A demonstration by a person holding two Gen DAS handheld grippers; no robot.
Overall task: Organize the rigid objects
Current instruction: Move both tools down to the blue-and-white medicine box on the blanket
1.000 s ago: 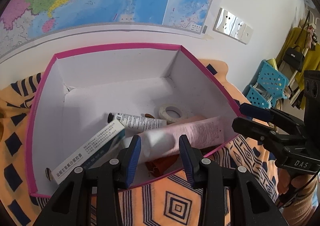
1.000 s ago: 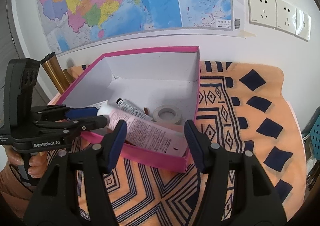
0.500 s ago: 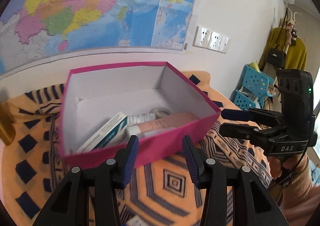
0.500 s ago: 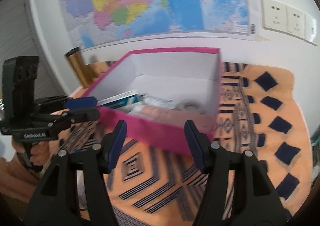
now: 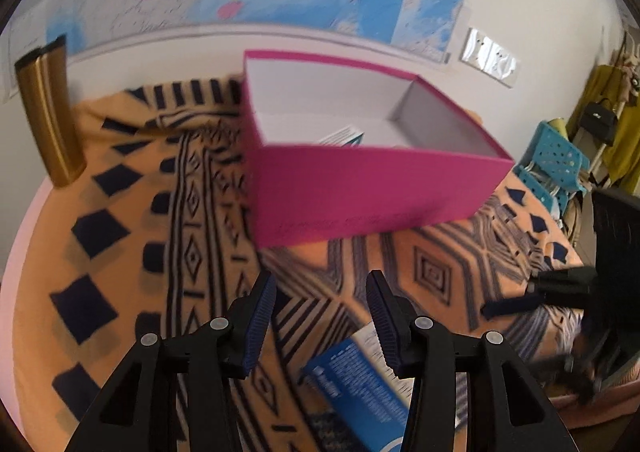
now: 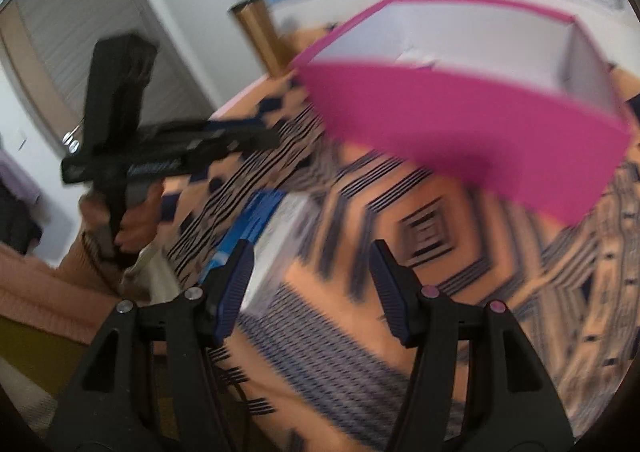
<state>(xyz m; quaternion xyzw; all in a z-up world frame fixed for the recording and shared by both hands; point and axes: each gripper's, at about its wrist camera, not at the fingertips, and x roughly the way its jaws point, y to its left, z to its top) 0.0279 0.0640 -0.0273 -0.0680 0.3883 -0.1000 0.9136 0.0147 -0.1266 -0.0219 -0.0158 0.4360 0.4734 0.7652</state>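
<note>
Pink box [image 5: 360, 191] sits on the patterned cloth [image 5: 132, 236] over the counter, near the wall with the map. From this low angle only the corner of one carton [image 5: 344, 136] shows over the near wall; the rest of the contents are hidden.

Still outside: a blue-and-white carton [image 5: 356, 384] lying flat on the cloth in front of the box, just below the left tongs [image 5: 320, 314]. Judged: partly done, at least this carton left to pick up and put in.

Left tongs are parted and empty, cloth visible between the pads. Right tongs [image 6: 312, 284] are also apart, nothing held, the carton just beside their left pad.

Versus a second ago: both tongs have pulled back from over the box to the cloth in front. Left jaws have opened a bit wider. Tube and tape roll are no longer in view; the blue carton is new in view.
</note>
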